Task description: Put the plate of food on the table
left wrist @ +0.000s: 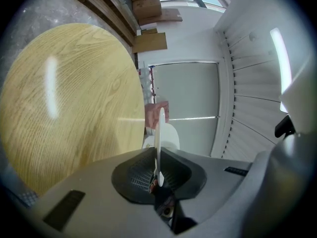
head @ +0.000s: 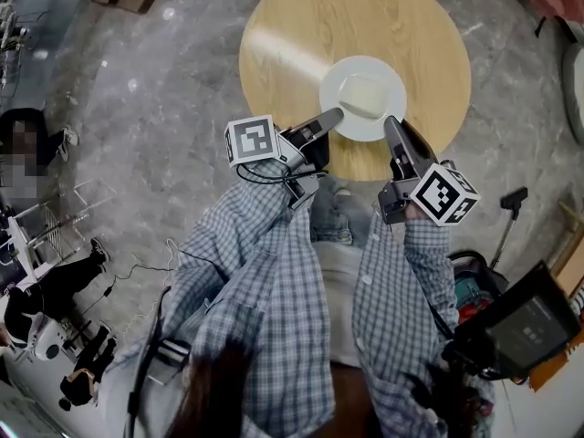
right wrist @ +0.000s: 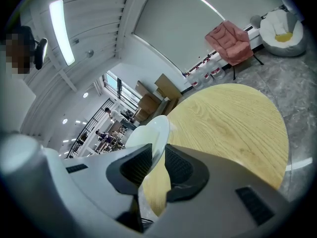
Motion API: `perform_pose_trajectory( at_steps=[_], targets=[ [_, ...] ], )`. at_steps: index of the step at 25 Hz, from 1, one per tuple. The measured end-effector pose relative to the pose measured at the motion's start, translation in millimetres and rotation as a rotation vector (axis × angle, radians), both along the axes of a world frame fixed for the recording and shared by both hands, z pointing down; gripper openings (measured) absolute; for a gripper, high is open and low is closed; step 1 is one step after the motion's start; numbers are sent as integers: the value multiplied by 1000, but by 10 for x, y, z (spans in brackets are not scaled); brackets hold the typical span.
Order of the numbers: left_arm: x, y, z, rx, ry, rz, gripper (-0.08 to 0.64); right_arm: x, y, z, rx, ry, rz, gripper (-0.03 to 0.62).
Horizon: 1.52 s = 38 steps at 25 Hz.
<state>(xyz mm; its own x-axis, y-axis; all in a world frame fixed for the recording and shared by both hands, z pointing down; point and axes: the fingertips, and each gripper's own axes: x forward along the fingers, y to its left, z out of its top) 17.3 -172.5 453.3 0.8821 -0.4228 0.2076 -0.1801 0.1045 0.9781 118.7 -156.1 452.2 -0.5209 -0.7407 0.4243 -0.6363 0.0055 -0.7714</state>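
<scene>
A white plate [head: 383, 122] with a pale slab of food [head: 365, 95] hangs over the near part of a round wooden table [head: 301, 35]. My left gripper [head: 336, 115] is shut on the plate's left rim and my right gripper [head: 393, 122] on its right rim. In the left gripper view the plate [left wrist: 159, 133] shows edge-on, pinched between the pads of the left gripper [left wrist: 157, 175], with the table [left wrist: 69, 98] off to one side. The right gripper view has the plate's rim [right wrist: 148, 133] running between the pads of the right gripper [right wrist: 156, 165], above the table [right wrist: 233, 118].
Grey marble floor surrounds the table. A pink armchair [right wrist: 230, 41] and a white beanbag [right wrist: 280, 26] stand beyond it. Cardboard boxes [left wrist: 146, 4] are stacked by a wall. People and wire racks [head: 36, 235] are at the head view's left, a dark cart [head: 529, 322] at its lower right.
</scene>
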Motion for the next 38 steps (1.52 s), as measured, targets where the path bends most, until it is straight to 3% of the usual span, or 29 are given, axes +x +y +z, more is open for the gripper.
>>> perform_pose_trajectory(
  at_steps=[22,38],
  targets=[
    [-16,-201,622,-63,-92,48,28,7,-217,584,-122,51,-15,87],
    [-40,-204,1060,-137,-159,68,28,-21,-201,1072,-239,25,4,87]
  ],
)
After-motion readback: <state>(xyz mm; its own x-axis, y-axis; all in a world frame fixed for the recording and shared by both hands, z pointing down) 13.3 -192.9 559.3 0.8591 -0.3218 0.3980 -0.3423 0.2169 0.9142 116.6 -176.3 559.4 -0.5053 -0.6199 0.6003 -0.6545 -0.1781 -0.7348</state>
